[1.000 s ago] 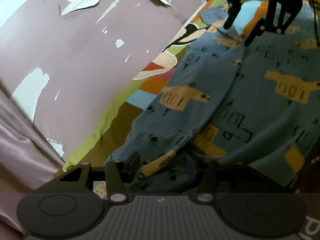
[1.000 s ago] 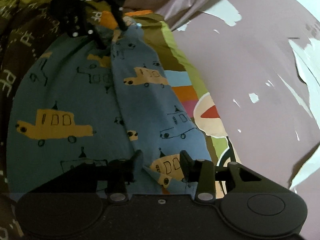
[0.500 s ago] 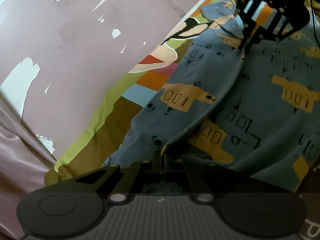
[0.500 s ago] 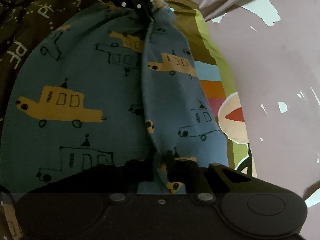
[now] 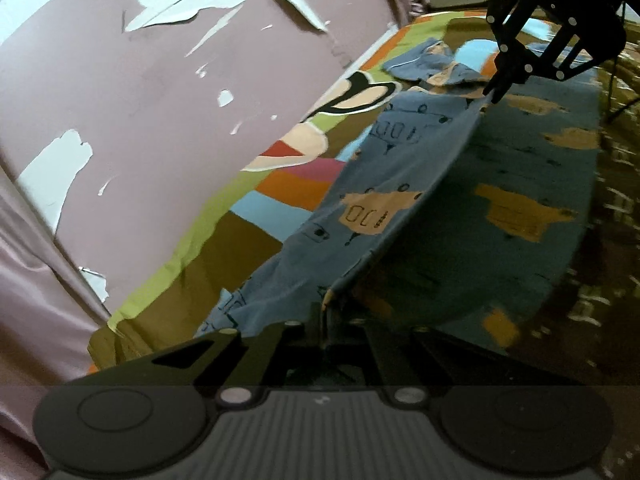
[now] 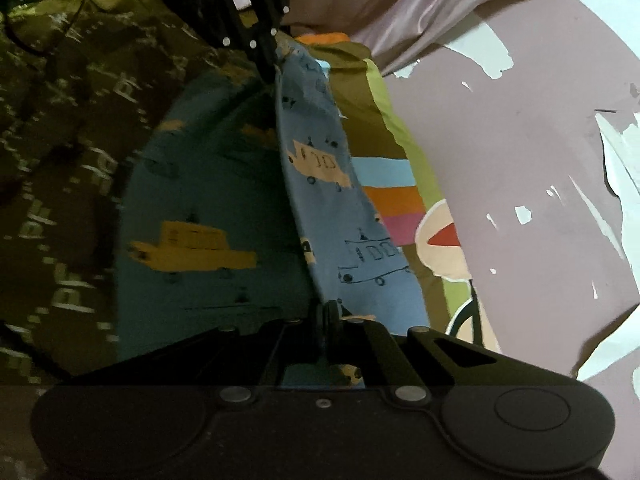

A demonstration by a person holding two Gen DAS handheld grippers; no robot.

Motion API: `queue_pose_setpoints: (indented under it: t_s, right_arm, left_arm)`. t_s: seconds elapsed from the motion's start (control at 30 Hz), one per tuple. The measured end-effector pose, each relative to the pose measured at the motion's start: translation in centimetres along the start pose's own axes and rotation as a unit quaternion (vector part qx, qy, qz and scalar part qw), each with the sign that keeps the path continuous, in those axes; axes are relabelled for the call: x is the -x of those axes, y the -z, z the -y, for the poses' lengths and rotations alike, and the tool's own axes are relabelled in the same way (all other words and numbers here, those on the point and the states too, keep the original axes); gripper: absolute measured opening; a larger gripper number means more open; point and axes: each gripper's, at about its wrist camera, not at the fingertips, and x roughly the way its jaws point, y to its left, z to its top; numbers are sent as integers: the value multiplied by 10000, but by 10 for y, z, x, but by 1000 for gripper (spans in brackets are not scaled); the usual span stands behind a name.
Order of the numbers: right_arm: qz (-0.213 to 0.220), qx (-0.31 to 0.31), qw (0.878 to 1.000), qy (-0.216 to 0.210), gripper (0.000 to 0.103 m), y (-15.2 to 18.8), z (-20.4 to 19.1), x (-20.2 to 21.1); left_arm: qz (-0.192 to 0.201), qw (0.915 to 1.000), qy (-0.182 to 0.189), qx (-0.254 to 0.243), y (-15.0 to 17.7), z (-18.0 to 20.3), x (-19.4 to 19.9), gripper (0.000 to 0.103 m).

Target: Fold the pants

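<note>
Blue pants [image 5: 520, 168] printed with yellow cars lie along a bed, also seen in the right wrist view as blue pants [image 6: 200, 208]. My left gripper [image 5: 326, 316] is shut on one end of the pants' edge near the wall. At the other end, my right gripper [image 6: 326, 316] is shut on the same edge. That edge [image 5: 424, 200] is lifted off the lower layer and stretched taut between the two grippers, tenting up one half of the pants. Each gripper shows in the other's view: the right gripper [image 5: 494, 94] and the left gripper [image 6: 268, 66] pinch the cloth at the far end.
A colourful bedsheet [image 5: 280, 184] with green border covers the bed. A mauve wall [image 5: 180, 100] with peeling paint runs close along it. A dark patterned blanket [image 6: 72, 140] lies on the other side of the pants. A pink curtain [image 6: 380, 8] hangs at the far end.
Both grippers went from open around the pants' edge to shut on it, then rose, lifting the edge so the cloth now stands tented between them.
</note>
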Motion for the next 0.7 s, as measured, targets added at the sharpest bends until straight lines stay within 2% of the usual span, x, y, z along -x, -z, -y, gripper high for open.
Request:
queue_pose_setpoints:
  t_s: [0.33,0.6,0.7]
  right_arm:
    - [-213,112,9981,-574,0,5,-64,29]
    - [-335,172,9973,-634,0,9,-77,19]
    - [-369,230,9969,-659,1,12,-83,13]
  left_arm:
    - [-221,9982,510,-226,19,36,18,1]
    - [-403,9962,658,-392,28,43,10,1]
    - [-590,9944,784,-387,32,45,4,1]
